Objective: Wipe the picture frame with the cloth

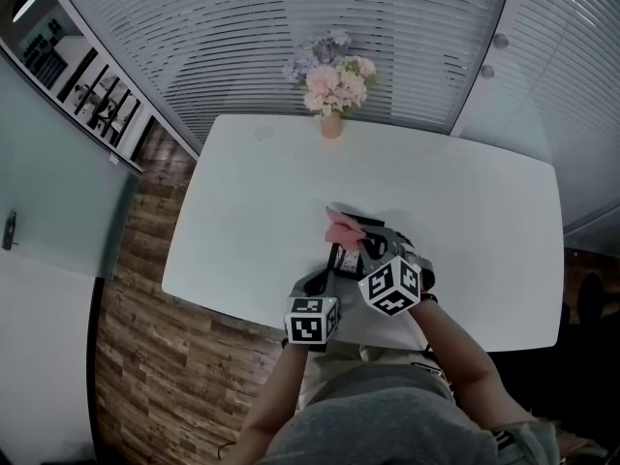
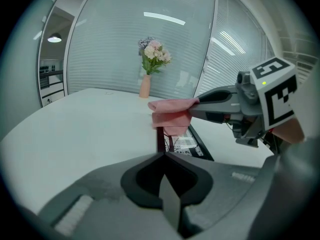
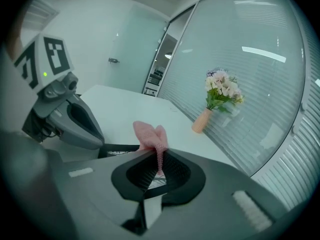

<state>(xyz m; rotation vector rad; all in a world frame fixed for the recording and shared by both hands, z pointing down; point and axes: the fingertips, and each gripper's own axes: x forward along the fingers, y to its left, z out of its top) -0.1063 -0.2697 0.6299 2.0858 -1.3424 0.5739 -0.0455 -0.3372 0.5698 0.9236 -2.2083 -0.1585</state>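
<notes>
A black picture frame (image 1: 338,261) lies near the white table's front edge, its glass showing a pale print (image 2: 186,143). My left gripper (image 1: 325,276) is shut on the frame's near corner, the jaws meeting right at the dark edge (image 2: 160,143). A pink cloth (image 1: 341,229) hangs bunched over the frame's far end, pinched in my shut right gripper (image 1: 366,246). In the left gripper view the right gripper (image 2: 199,103) comes in from the right with the cloth (image 2: 172,116). In the right gripper view the cloth (image 3: 150,134) sticks up from the jaw tips above the frame (image 3: 119,149).
A small vase of pink and lilac flowers (image 1: 331,95) stands at the table's far edge by the glass wall with blinds. The white table (image 1: 262,221) spreads wide to both sides. Wooden floor (image 1: 145,260) lies to the left, with shelves beyond.
</notes>
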